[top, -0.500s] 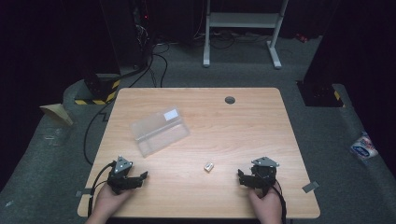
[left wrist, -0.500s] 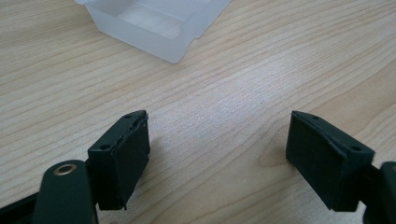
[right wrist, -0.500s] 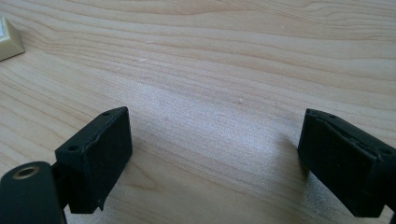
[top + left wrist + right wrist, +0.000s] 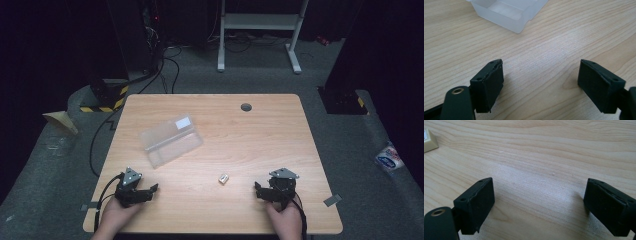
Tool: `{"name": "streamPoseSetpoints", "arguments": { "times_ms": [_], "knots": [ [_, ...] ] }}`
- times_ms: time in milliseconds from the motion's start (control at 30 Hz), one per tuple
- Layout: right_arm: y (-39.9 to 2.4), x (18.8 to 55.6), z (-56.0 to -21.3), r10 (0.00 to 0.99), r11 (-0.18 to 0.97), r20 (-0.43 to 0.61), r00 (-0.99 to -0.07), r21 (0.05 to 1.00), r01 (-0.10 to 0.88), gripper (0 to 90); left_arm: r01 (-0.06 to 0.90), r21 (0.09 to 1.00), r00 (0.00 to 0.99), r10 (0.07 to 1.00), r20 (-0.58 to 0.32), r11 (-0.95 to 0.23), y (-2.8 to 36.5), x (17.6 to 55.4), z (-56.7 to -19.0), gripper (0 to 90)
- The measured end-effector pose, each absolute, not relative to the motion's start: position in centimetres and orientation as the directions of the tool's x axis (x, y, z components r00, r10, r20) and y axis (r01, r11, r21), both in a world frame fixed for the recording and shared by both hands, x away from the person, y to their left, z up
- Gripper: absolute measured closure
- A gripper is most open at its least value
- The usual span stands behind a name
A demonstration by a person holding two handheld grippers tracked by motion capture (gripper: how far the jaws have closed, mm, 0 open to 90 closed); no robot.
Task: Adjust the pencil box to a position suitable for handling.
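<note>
The left gripper rested at the near left of the wooden table, held in the person's left hand, with its jaws spread wide and nothing between them; in the left gripper view only bare wood lay between the two black pads. The right gripper sat at the near right, held in the right hand, jaws likewise wide apart and empty, its pads close over the tabletop. Compared with half a second before, neither gripper nor any object on the table had visibly shifted. A clear plastic box lay left of centre, turned at an angle to the table edges, with a white label near its far end; its near corner showed in the left gripper view, and what it held could not be told through the frosted walls. A small pale block lay between the grippers, nearer the right one, apart from both, and its bevelled edge showed in the right gripper view. A dark round cable hole sat near the table's far edge.
</note>
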State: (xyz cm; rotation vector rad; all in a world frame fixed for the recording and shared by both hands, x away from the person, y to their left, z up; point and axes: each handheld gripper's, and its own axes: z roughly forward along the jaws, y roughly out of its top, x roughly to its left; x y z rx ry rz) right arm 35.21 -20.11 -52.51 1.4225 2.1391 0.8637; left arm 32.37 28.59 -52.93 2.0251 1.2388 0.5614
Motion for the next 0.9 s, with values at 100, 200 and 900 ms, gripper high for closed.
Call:
{"name": "streamPoseSetpoints", "arguments": {
  "times_ms": [100,200,900],
  "knots": [
    [-20.2,35.1,-52.5,0.919,0.289,-0.010,-0.395,0.697,0.656,9.4,0.595,0.742,0.452,0.892,0.009,-0.308,28.6,32.4,-52.9,20.8],
    [-20.3,34.8,-52.5,0.914,0.297,-0.009,-0.406,0.698,0.652,9.4,0.594,0.742,0.453,0.892,0.009,-0.309,28.6,32.3,-52.9,20.1],
    [-20.4,34.2,-52.5,0.925,0.276,-0.012,-0.379,0.705,0.653,12.6,0.602,0.735,0.443,0.897,0.017,-0.311,28.6,32.5,-52.5,24.0]
  ]
}}
